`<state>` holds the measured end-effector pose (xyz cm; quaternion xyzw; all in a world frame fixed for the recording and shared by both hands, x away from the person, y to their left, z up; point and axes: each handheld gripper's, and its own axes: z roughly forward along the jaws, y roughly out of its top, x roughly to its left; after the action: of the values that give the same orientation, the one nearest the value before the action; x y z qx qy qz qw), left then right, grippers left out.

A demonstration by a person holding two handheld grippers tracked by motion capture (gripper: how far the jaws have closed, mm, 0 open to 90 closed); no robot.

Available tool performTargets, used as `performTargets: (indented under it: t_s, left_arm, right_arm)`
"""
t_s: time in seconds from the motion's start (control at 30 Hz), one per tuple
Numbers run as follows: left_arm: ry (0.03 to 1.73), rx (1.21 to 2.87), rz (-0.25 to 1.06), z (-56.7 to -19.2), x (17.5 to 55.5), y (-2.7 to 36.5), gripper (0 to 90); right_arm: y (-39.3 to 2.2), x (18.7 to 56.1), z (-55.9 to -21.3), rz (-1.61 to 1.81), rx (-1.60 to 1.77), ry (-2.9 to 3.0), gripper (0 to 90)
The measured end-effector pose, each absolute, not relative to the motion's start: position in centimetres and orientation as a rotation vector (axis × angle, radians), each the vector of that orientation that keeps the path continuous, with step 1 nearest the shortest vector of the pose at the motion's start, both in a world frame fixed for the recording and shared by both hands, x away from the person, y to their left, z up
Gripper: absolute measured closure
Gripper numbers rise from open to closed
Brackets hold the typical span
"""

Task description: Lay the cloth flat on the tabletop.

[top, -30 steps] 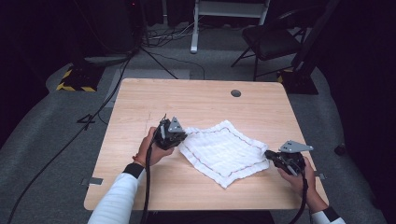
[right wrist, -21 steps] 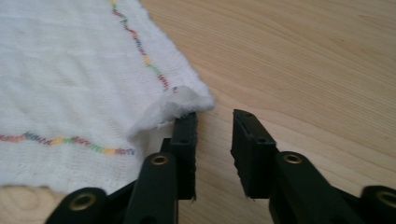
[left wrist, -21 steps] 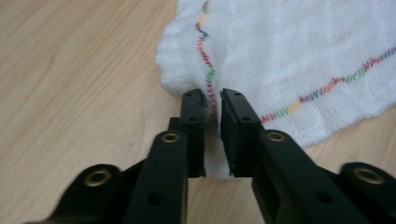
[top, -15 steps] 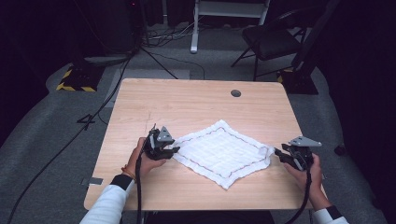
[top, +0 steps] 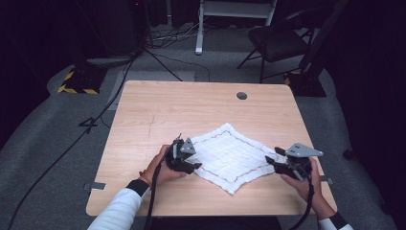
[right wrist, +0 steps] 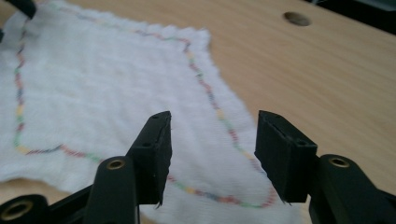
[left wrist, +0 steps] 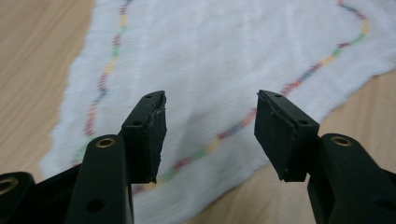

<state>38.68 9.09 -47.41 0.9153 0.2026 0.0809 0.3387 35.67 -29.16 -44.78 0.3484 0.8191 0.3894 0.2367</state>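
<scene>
Looking down from the high view, the cloth point(top: 232, 155) lies flat as a diamond on the table point(top: 158, 110), nearer the front edge than the back. The left gripper point(top: 187, 164) sits at its left corner and the right gripper point(top: 274, 161) at its right corner, each in a hand.

Left gripper view: the jaws stand wide with nothing between them, poised over the cloth's point(left wrist: 224, 60) corner and its coloured stitch line point(left wrist: 109, 65). If they close while riding this high they would likely catch only air — or nip too thin a fringe that slips out on lifting.

Right gripper view: the jaws are likewise wide and empty above the cloth point(right wrist: 93, 93), with a hole point(right wrist: 297, 18) in the table beyond. A bite taken too deep here, against a shallow one on the other side, could leave the cloth skewed — and dragging low could bunch the weave.
</scene>
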Motion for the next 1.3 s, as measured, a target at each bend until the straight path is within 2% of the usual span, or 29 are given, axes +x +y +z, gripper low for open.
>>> performTargets:
  t_s: [0.2,0.3,0.37,0.43,0.67,0.97,1.03,1.13,1.3]
  left_arm:
    - [0.431,2.403,0.168,-48.1,37.1,6.5,42.3]
    - [0.376,2.443,0.133,-48.9,36.3,4.6,42.2]
    - [0.370,2.434,0.140,-49.1,36.1,3.7,39.1]
    - [0.372,2.420,0.106,-49.1,36.0,3.2,38.9]
    - [0.336,2.422,0.106,-49.2,35.1,1.8,37.2]
    - [0.260,2.427,0.074,-49.2,34.1,-1.4,35.1]
    - [0.256,2.429,0.079,-49.2,34.1,-1.7,34.3]
    - [0.239,2.390,0.156,-47.4,34.9,-1.9,31.7]
    - [0.384,2.278,0.270,-44.7,39.4,0.5,27.1]
  right_arm:
    - [-28.0,36.2,-46.8,0.950,0.940,2.343,46.3]
    - [-28.8,37.0,-47.7,0.908,1.023,2.344,46.3]
    - [-29.3,37.3,-47.9,0.897,1.060,2.324,45.9]
    - [-29.8,37.9,-48.2,0.877,1.102,2.296,46.7]
    - [-30.6,39.4,-48.9,0.822,1.183,2.269,47.3]
    - [-30.0,44.2,-49.0,0.775,1.120,2.234,44.9]
    - [-29.6,45.2,-49.0,0.770,1.103,2.230,44.4]
    - [-29.2,46.4,-48.9,0.757,1.108,2.227,43.8]
    - [-29.7,46.3,-47.8,0.802,1.129,2.184,45.1]
